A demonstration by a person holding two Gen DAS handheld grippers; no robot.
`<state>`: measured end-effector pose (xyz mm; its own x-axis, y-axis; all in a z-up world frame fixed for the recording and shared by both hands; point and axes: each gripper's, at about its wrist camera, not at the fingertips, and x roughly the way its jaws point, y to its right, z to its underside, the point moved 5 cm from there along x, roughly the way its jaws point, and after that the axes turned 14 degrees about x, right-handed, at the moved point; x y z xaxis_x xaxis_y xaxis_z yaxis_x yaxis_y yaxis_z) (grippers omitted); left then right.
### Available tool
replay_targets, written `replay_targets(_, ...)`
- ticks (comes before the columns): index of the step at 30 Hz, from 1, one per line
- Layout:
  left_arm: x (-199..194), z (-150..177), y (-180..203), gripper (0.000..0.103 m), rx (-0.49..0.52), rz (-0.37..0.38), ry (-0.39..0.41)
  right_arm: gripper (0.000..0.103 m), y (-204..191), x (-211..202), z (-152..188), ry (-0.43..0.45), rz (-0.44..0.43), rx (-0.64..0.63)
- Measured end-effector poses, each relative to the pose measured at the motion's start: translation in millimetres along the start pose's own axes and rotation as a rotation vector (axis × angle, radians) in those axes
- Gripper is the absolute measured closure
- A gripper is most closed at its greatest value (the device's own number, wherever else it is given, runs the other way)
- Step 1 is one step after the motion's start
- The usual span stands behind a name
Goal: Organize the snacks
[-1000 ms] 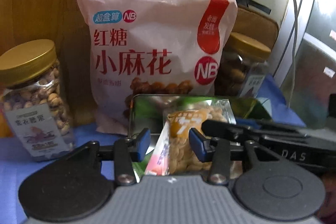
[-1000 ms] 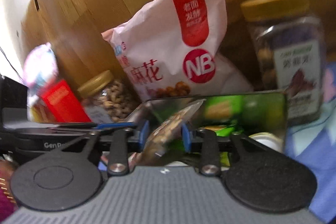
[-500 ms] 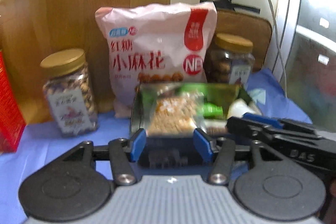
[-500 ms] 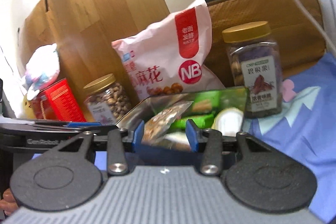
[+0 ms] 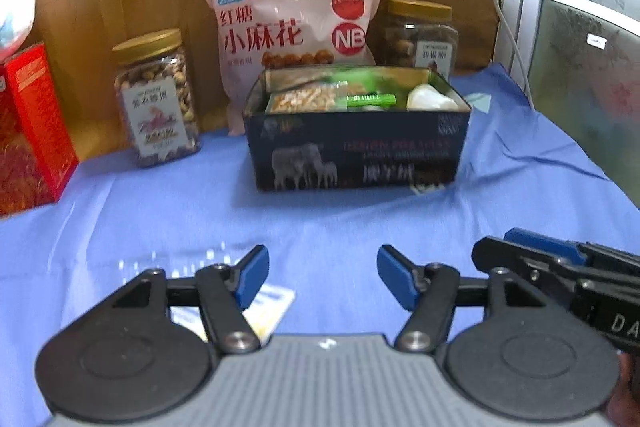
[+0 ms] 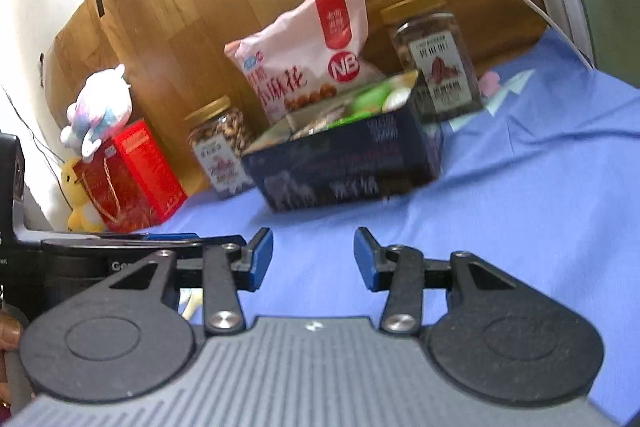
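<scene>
Both hand-held grippers have drawn back from the snack tin (image 5: 356,147). The left hand-held gripper (image 5: 320,277) is opening, empty; the right hand-held gripper (image 6: 314,259) gapes empty. Only its view shows plush toys (image 6: 100,107).

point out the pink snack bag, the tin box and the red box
pink snack bag (image 5: 288,27), left wrist view, on the printed front panel
tin box (image 5: 356,155), left wrist view, on its dark front wall
red box (image 6: 140,171), right wrist view, on its side face

left gripper (image 5: 318,277): jaws opening, nothing between | tin box (image 5: 356,151): filled with snack packets, on blue cloth (image 5: 200,211), mid-back | pink bag (image 5: 296,27): upright behind box | nut jars (image 5: 156,99): flank bag
</scene>
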<state>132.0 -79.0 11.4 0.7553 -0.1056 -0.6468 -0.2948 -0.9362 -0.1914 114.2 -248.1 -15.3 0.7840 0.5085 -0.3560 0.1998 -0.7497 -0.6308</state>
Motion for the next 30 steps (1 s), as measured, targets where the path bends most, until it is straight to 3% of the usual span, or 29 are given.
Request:
replay_targets(2,-3.8,6.6,2.7,0.035,-0.003,-0.005,-0.003,0.055,-1.8,-4.8,6.1,-0.012,-0.009,0.011)
replay_targets(15,-24.1,33.6,17.8,0.025,-0.007,-0.049,-0.013,0.055,-12.1,-40.2,28.0,0.031,-0.021,0.007)
replay_targets(21,-30.9,37.9,27.1,0.012,0.015,-0.092,-0.006,0.052,-11.7,-50.9,31.8,0.059,-0.023,0.032)
replay_targets(23,-32.7,39.7,29.0,0.002,0.02,-0.103,-0.007,0.051,-11.7,-54.4,33.0,0.069,-0.025,0.04)
replay_targets(30,-41.8,45.6,27.8,0.0,0.017,-0.153,-0.006,0.049,-11.5,-62.2,33.4,0.089,-0.042,0.074)
